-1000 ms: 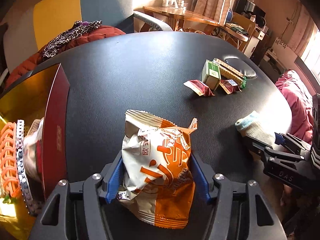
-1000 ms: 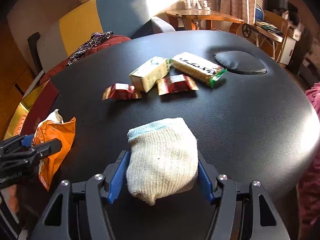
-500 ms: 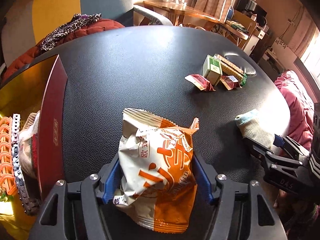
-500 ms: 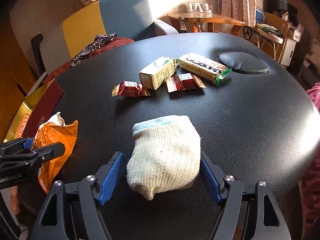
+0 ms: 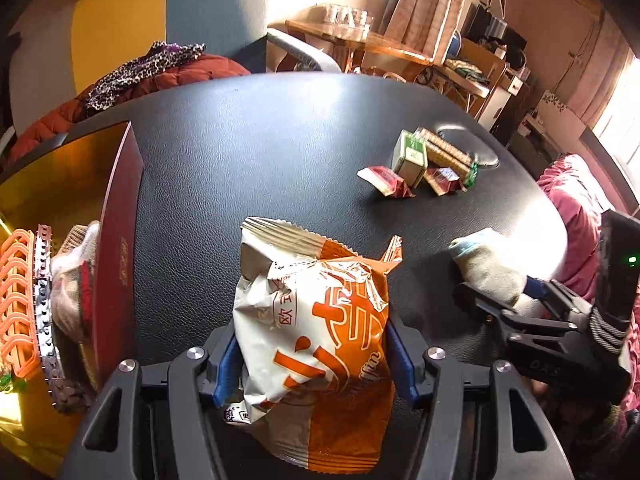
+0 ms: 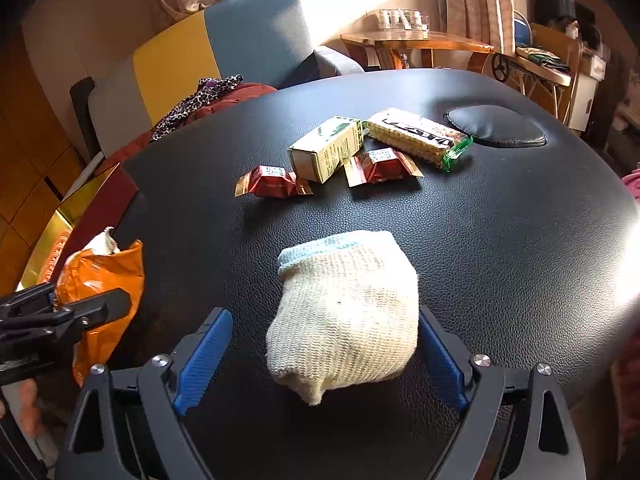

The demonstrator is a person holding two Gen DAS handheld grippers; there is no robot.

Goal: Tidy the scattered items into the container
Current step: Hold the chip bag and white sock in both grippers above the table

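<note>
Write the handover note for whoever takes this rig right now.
Left gripper: shut on the orange snack bag, beside the red box.
Right gripper: the rolled sock sits between its fingers, left pad clear of it, so grip is uncertain.
Done: a sock, an orange rack and a chain lie in the box.
Left: bag, sock, green carton, wafer pack, two red candies on the table.

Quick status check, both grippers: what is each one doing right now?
Left gripper: shut on the snack bag.
Right gripper: open around the sock; only one pad touches.
</note>
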